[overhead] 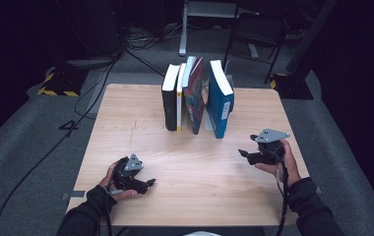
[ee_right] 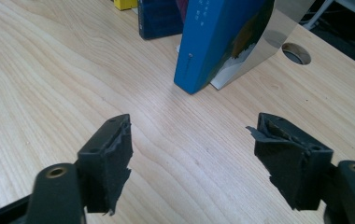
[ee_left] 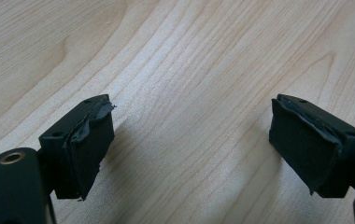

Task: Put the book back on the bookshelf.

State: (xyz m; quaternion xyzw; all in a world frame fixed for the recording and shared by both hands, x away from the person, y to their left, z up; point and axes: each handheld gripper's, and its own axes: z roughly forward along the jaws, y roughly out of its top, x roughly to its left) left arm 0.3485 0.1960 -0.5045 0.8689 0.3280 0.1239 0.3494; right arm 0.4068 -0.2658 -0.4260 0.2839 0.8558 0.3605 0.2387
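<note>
Dark grey carpet and black shadow surround a pale wooden table (overhead: 140,118) that fills the middle of the high view, with cables trailing over the floor at the upper left and a metal chair frame at the upper right. Near the table's far edge, at upper centre of that view, stands a short row of books: a black book (overhead: 170,101) at the left, a thin yellow-spined book (overhead: 179,101) touching it, a book with a colourful cover (overhead: 196,96) tilted beside that, and a blue book (overhead: 220,101) at the right end, which leans to the left with its foot standing apart from the others. In the right gripper view the blue book (ee_right: 217,42) sits at upper centre, tilted against a shiny metal bookend (ee_right: 278,28), with a round hole in the tabletop just to its right. The right gripper (overhead: 246,153) is held at the right of the high view, below the blue book and apart from it, pointing toward the left; its jaws are spread wide with only bare wood between them, as its own view (ee_right: 189,154) shows. The left gripper (overhead: 150,183) rests low at the lower left of the high view, well apart from the books, and its jaws too stand spread over bare tabletop (ee_left: 192,140), gripping nothing.
</note>
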